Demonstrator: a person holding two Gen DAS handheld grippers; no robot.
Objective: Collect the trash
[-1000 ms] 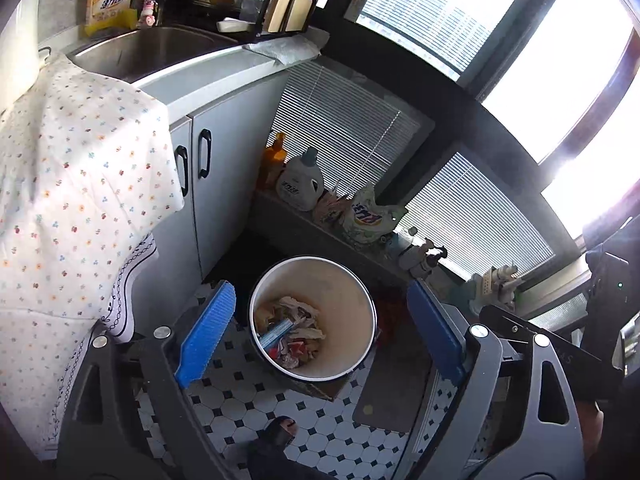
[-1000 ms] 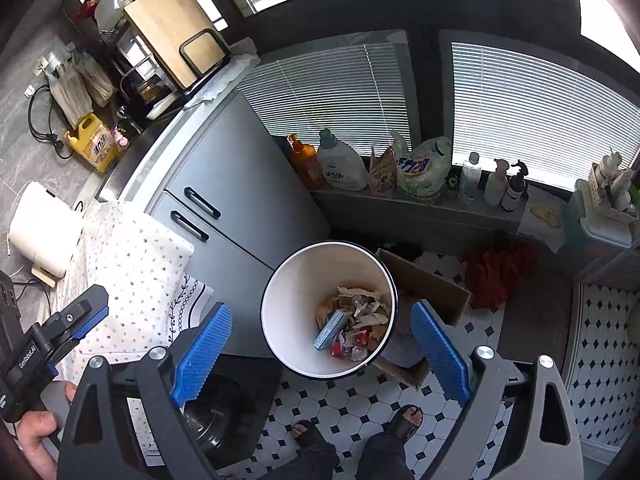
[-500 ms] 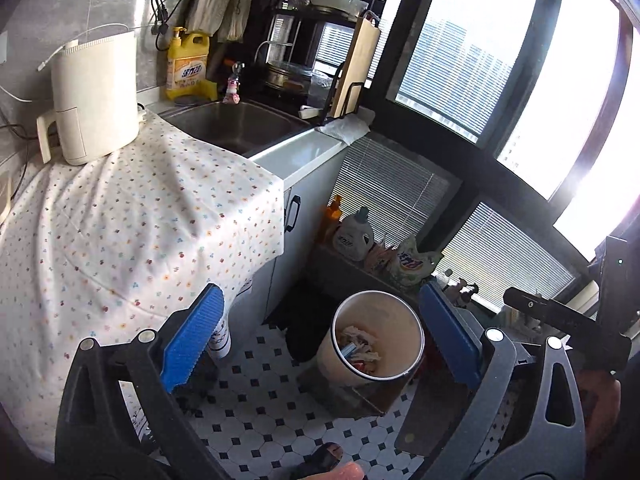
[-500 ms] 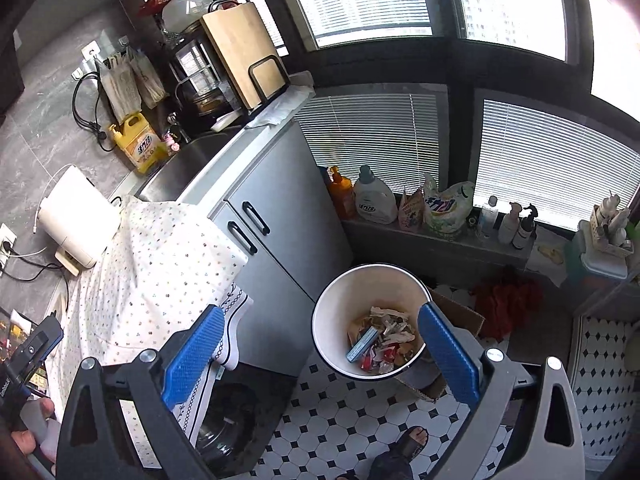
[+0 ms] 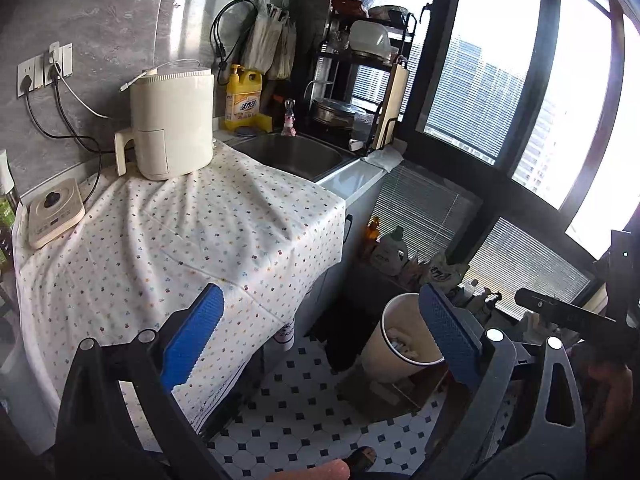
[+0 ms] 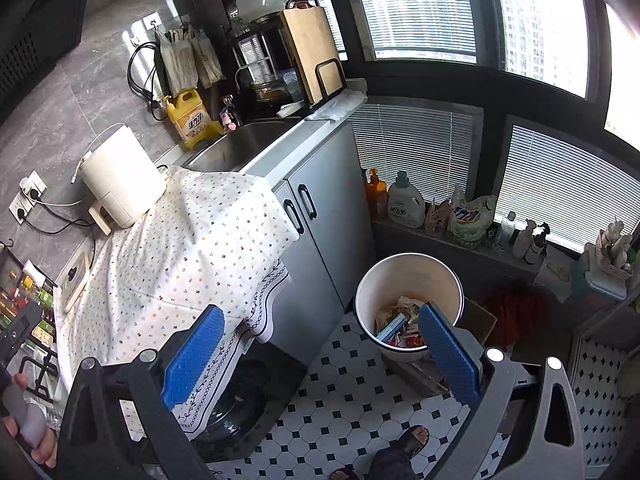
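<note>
Around me stood grey marble-look walls (image 5: 104,12), a black-and-white tiled floor (image 6: 360,412), grey cupboards (image 6: 320,216) and tall, bright, dark-framed windows (image 5: 496,80).

Bin (image 6: 408,276) on floor (image 6: 360,408) right of cabinet (image 6: 328,216), trash (image 6: 400,320) inside, box (image 6: 480,320) just behind. Bottles (image 6: 406,206) along ledge (image 6: 460,248) behind bin, under window. Cloth (image 5: 180,240) over counter left of sink (image 5: 296,154); fryer (image 5: 172,120) on cloth, rack (image 5: 360,80) behind sink.
</note>
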